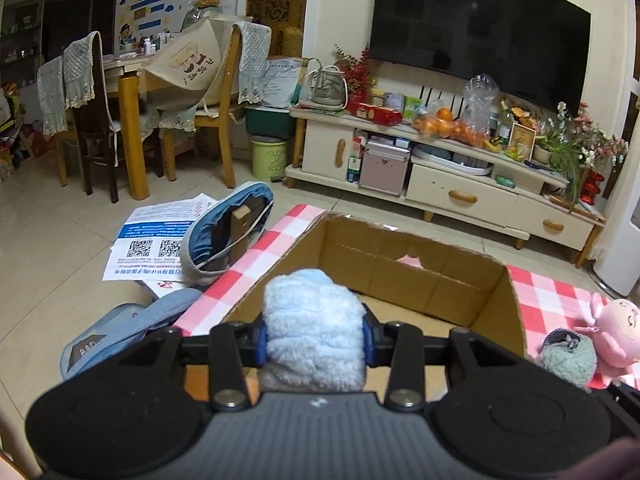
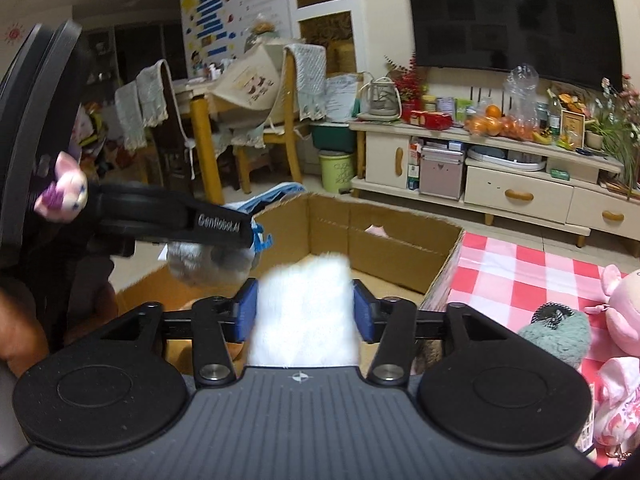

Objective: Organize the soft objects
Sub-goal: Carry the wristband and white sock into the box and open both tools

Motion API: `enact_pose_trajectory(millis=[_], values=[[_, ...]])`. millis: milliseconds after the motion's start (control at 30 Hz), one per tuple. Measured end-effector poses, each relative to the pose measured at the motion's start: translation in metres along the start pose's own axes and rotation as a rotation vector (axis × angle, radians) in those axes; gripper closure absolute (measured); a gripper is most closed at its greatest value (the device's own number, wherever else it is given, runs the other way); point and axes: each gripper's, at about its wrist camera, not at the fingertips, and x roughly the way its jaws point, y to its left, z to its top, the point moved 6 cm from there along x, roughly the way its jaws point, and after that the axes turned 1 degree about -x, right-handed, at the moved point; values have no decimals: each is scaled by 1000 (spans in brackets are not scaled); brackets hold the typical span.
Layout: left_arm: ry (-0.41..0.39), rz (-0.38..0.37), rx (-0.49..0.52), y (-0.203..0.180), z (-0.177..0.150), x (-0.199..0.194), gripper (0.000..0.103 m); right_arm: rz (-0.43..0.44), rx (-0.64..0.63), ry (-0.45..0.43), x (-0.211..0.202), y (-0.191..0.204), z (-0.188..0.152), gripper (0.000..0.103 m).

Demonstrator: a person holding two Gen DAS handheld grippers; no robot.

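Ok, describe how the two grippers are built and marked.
Both grippers, left and right, have black linkage arms, blue pads, silver pivot bolts, two round black discs and a ribbed grey body with a small white emblem. The left gripper's side reads "GenRobot.AI".

Between our right tongs we see a white fluffy plush piece, the blue pads touching its sides, above the open brown cardboard box. To the left, our other black tongs reach over the box with a grey-blue fuzzy toy beneath them. Right of the box, a red-and-white checked cloth carries a grey-green fuzzy pouch and a pink plush doll.
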Motion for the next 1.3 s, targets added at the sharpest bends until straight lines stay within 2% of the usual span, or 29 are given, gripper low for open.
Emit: enact_pose_trajectory(millis=[100,167,233,433,600,833,1067,1300], values=[[-1,12,4,1,1,-1,51,-9,-3,-1,-2,-1,0,25],[-10,19,5,-1,2,-3,32,-12,10,-20,-8,-5,3,14],[-23,29,21,-3,1,-6,25,-26,15,-44,-14,-9,4,6],[-25,28,40,-8,1,-7,10,-105,48,-83,-29,-27,3,2],[-31,14,65,-17,0,-10,8,-160,82,-94,-40,-42,-2,0],[-34,-5,112,-35,-6,-13,7,-190,113,-100,-49,-54,-9,0],[-45,-13,157,-49,-11,-18,1,-216,124,-106,-54,-60,-14,0],[-40,-16,196,-65,-15,-20,1,-247,149,-98,-55,-64,-19,0]])
